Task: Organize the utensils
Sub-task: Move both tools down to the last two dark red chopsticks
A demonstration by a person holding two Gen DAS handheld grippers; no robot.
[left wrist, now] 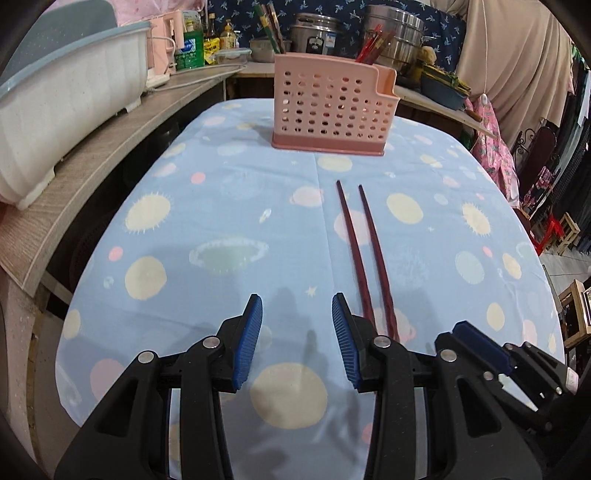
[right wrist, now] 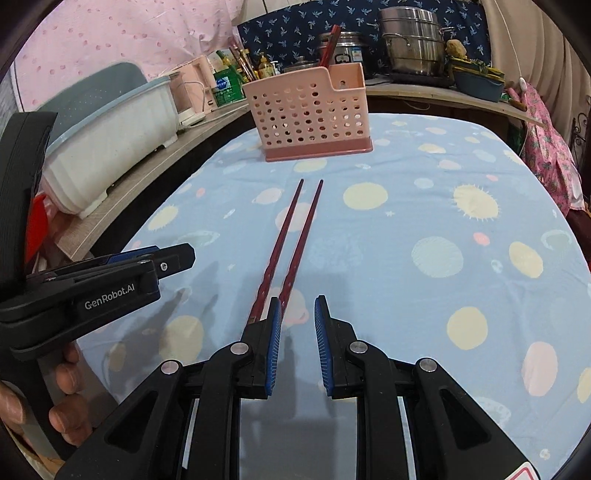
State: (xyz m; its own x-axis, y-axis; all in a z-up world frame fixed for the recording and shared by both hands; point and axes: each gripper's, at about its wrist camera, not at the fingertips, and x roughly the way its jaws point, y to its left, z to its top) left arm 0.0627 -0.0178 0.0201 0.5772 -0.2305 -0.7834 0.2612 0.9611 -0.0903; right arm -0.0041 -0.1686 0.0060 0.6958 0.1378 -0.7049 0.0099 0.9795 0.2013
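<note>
On the counter at the left stands a white dish tub point(left wrist: 70, 107) with a pale blue rim; what it holds cannot be seen. Further right, at the far end of the table, the pink perforated utensil holder point(left wrist: 330, 105) stands upright on the blue planet-print tablecloth point(left wrist: 221, 221), and several red chopsticks point(left wrist: 373, 48) rise from its right-hand compartment; its larger left section shows nothing above the rim. Behind it on the counter are steel pots point(left wrist: 395, 33) and bottles point(left wrist: 208, 40). Between the holder and the grippers, two dark red chopsticks point(left wrist: 364, 258) lie flat on the cloth, side by side and nearly parallel, tips toward the holder and well apart from it. The left gripper point(left wrist: 297, 332) hovers over the cloth with its blue pads spread wide, holding nothing, the chopsticks just beside its right finger. The right gripper point(right wrist: 297, 332) is open more narrowly, also empty; the near ends of the chopsticks pass behind its left finger point(right wrist: 273, 343), and contact cannot be judged.
</note>
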